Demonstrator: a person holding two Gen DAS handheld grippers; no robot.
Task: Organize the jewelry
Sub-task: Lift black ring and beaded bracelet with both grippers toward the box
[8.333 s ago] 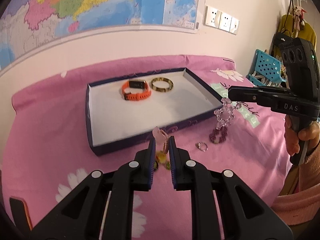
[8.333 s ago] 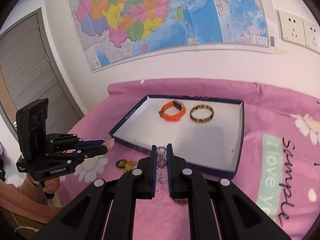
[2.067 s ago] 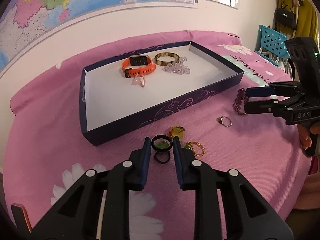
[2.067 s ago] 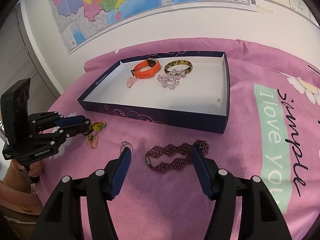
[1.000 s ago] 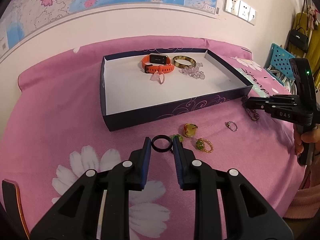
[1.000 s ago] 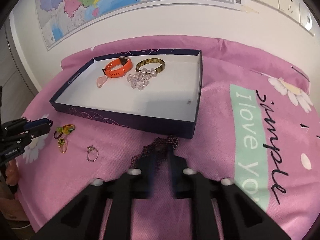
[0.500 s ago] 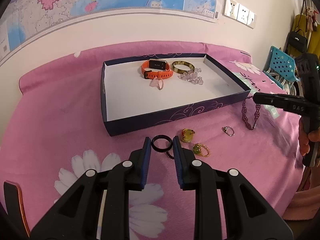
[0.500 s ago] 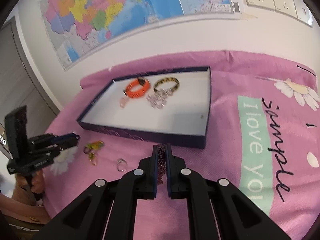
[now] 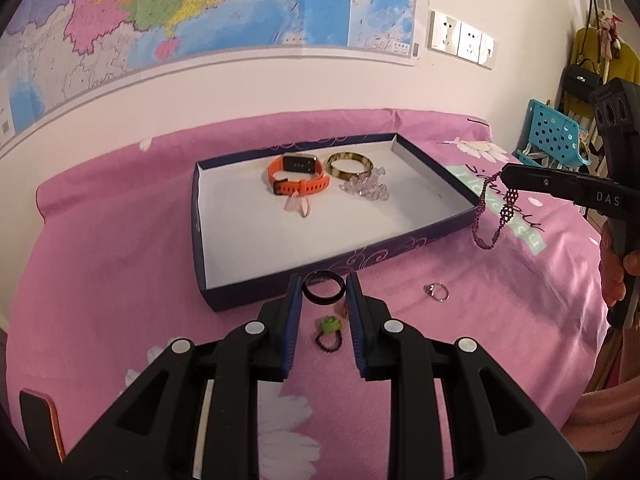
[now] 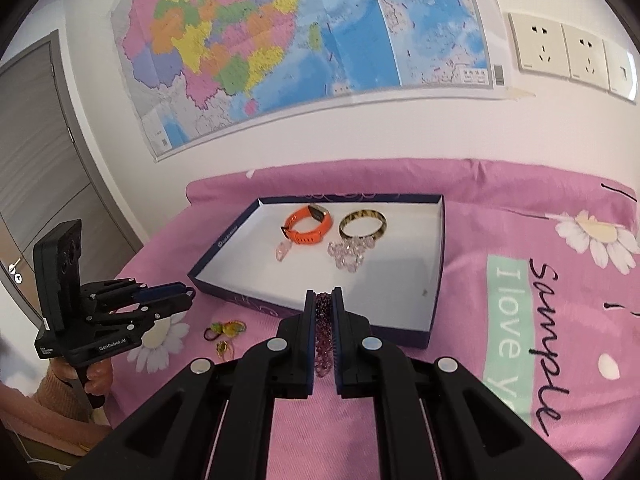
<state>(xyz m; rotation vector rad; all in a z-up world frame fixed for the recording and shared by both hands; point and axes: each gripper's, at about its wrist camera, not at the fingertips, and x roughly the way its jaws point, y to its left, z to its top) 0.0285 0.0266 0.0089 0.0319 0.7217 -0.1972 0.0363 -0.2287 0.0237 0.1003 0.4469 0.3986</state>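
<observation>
In box: watch, bangle, crystals, pendant. Held: black ring in left gripper; beaded bracelet pinched in right gripper. Left on cloth: three rings.

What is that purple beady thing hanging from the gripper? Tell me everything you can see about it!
It is a purple beaded bracelet, made of tiny dark purple beads woven into a lacy zigzag band. The right gripper is shut on its top end, so it dangles down in a limp loop in the air, above the pink cloth and just past the right corner of the dark blue tray. In the right wrist view the beads sit squeezed between the two fingers. Nothing else touches it.
</observation>
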